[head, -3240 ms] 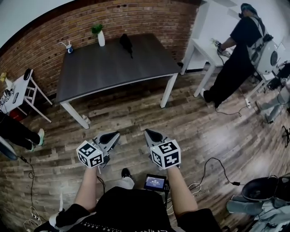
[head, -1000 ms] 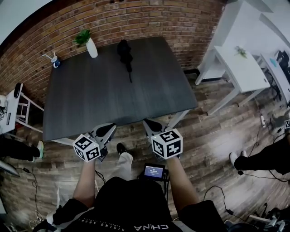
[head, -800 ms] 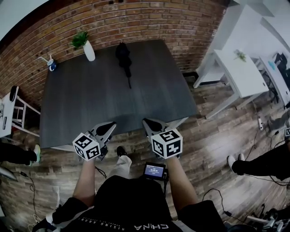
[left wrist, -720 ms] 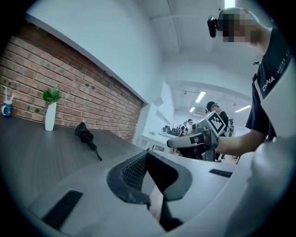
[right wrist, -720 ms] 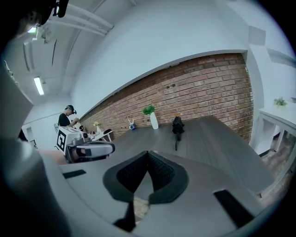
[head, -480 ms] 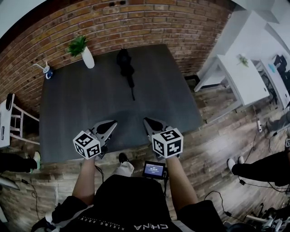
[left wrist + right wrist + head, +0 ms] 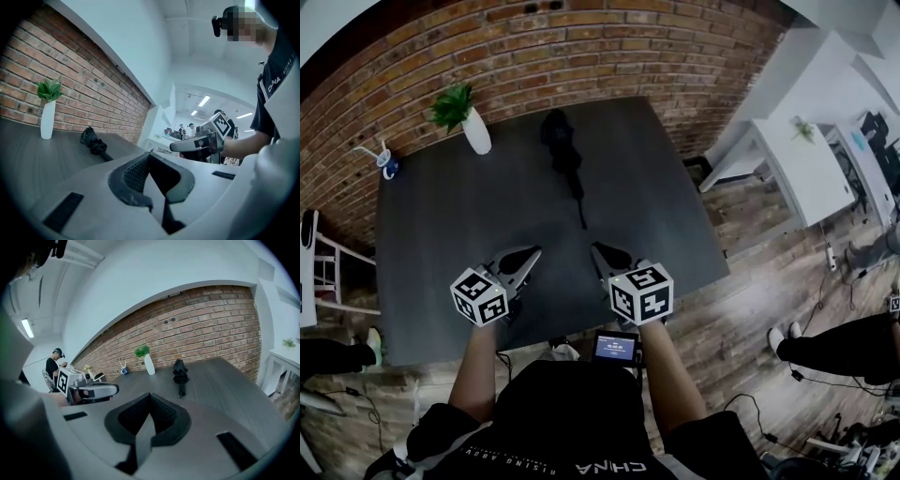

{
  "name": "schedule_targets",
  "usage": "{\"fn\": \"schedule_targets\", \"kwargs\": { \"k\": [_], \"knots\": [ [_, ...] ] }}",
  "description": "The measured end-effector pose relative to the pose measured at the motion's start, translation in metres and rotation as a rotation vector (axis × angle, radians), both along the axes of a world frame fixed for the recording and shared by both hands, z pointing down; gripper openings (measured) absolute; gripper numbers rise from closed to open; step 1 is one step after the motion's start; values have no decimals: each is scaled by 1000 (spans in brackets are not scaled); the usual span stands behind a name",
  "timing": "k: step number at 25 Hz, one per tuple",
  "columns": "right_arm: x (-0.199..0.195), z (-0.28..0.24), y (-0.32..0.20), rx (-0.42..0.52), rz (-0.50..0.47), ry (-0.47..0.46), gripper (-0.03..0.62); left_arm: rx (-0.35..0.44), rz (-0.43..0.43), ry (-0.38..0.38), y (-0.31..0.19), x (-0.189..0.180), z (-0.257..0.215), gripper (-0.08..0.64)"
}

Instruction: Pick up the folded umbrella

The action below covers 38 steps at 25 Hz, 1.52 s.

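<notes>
The folded black umbrella [image 7: 563, 148] lies on the dark grey table [image 7: 441, 244] near the brick wall, its thin end pointing toward me. It shows small and far ahead in the left gripper view [image 7: 94, 143] and the right gripper view [image 7: 179, 371]. My left gripper [image 7: 526, 253] and right gripper [image 7: 597, 250] hover side by side over the table's near part, both shut and empty, well short of the umbrella. From its own camera, each gripper shows closed jaws [image 7: 149, 153] [image 7: 150, 395].
A white vase with a green plant [image 7: 472, 130] and a small blue cup [image 7: 387, 168] stand at the table's far left. A white table [image 7: 811, 159] is to the right, a white stool [image 7: 311, 267] to the left. Another person's legs [image 7: 834, 345] are on the floor at right.
The table has come closer in the head view. Both grippers, earlier over the floor in front of it, now hang over its near part, still shut.
</notes>
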State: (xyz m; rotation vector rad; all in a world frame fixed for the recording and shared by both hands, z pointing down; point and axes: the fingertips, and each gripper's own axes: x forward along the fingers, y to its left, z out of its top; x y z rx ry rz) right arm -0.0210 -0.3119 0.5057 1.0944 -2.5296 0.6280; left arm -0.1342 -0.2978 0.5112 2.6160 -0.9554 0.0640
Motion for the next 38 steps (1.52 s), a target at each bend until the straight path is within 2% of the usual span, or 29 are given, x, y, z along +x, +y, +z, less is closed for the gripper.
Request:
{"fn": "schedule_targets", "kwargs": {
  "k": [6, 17, 24, 29, 34, 38],
  "knots": [
    [1, 9, -27, -21, -17, 10, 6, -28, -11, -7, -23, 3, 10, 3],
    [18, -3, -95, -7, -133, 1, 6, -39, -136, -27, -74, 24, 7, 3],
    [26, -4, -119, -28, -200, -13, 6, -50, -197, -57, -87, 35, 5, 3],
    [20, 0, -120, -41, -216, -19, 7, -64, -203, -70, -83, 34, 10, 3],
    [14, -2, -120, -36, -216, -33, 6, -51, -202, -35, -83, 28, 6, 3],
    [15, -7, -124, -34, -208, -45, 6, -43, -194, -38, -86, 29, 3, 3]
  ]
}}
